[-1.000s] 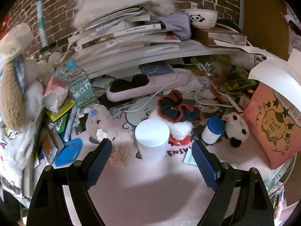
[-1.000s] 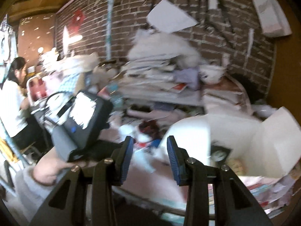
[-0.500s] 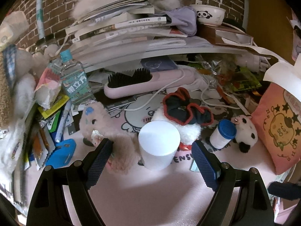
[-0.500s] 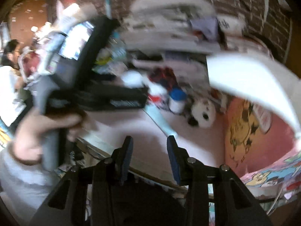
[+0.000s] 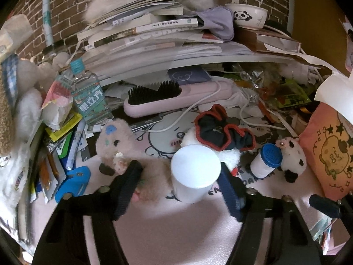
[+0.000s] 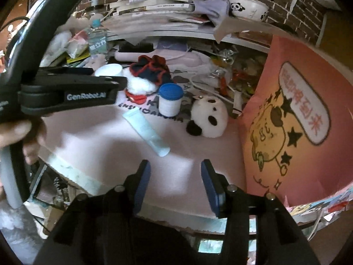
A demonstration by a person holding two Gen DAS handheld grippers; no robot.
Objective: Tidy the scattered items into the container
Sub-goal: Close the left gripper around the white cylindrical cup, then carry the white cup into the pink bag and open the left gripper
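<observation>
The left hand-held gripper [image 5: 179, 186] is gaping wide around the white cup [image 5: 195, 173] — right hand-held gripper [image 6: 175, 184] hovering open, near the panda plush [image 6: 208, 118].

— Location type?
— A cluttered home desk against a brick wall [image 5: 33, 22].
— Evidence?
— Stacked books [image 5: 154, 26] on a shelf, a panda bowl [image 5: 249, 15], a hairbrush [image 5: 167, 99], plush toys such as the panda [image 6: 208, 116], and a cartoon desk mat [image 5: 154, 231].
</observation>
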